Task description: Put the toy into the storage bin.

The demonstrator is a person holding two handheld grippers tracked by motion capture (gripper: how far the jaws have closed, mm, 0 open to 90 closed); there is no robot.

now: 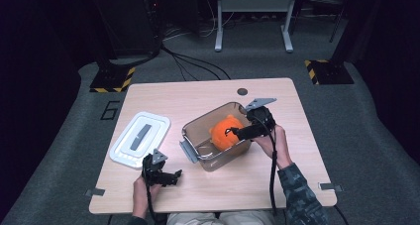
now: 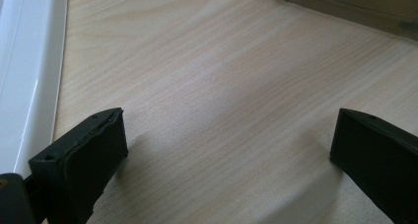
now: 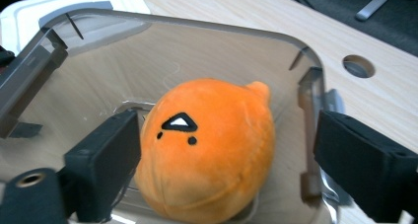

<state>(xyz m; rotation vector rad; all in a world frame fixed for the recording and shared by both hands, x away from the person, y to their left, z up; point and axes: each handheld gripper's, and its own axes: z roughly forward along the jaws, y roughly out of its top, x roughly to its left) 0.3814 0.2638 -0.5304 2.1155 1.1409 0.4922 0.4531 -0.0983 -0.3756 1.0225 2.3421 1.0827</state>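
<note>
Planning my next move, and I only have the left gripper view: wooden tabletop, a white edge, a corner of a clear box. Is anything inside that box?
Observer: Yes, an orange plush toy lies in the clear box.
Operator: Is it being gripped?
Observer: No. The right tongs are open at the box, with the toy between them and one jaw well clear of it.

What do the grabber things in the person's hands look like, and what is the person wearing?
Both are black. The left gripper and right gripper each have two blocky black jaws with flat pads, a grey three-cornered plate on top and a black cable trailing back. The right arm wears a dark camouflage-patterned sleeve.
</note>
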